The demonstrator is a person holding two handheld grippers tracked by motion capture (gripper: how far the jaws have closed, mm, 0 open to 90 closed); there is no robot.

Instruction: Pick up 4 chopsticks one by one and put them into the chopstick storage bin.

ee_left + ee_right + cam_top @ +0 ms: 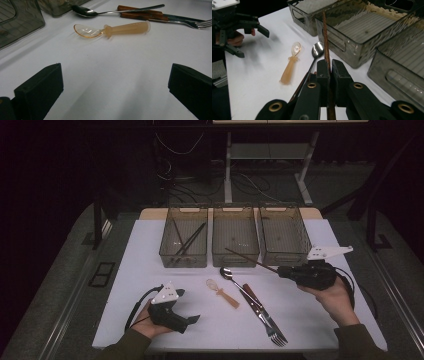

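1. High view: the right gripper [281, 270] sits at the right of the table [125, 285], held level in the person's right hand [336, 296], its jaws pointing left toward the bins.
2. Its jaws are clamped tight on a brown chopstick [250, 259]; the stick runs up and left from the jaws, and its far tip lies over the front edge of the middle bin [235, 242].
3. Right gripper view: the chopstick [326, 37] rises straight out from between the 2 black jaws, which press on it from both sides, and it crosses the near wall of the middle bin [342, 42].
4. High view: the left gripper [192, 320] rests low at the near left of the table in the left hand [150, 325], jaws aimed right.
5. Left gripper view: its jaws stand wide apart with nothing but bare white tabletop between them; the amber plastic spoon [112, 29] lies well ahead of them.
6. 3 bins stand in a row at the far edge; the left bin [183, 242] holds 2 dark chopsticks [187, 240], and the right bin [283, 237] is just beside the right gripper.
7. Between the hands lie the plastic spoon, a metal spoon [235, 281], and a knife and fork [267, 320] in a close bundle; open white surface remains in front of the left gripper and along the near right edge.
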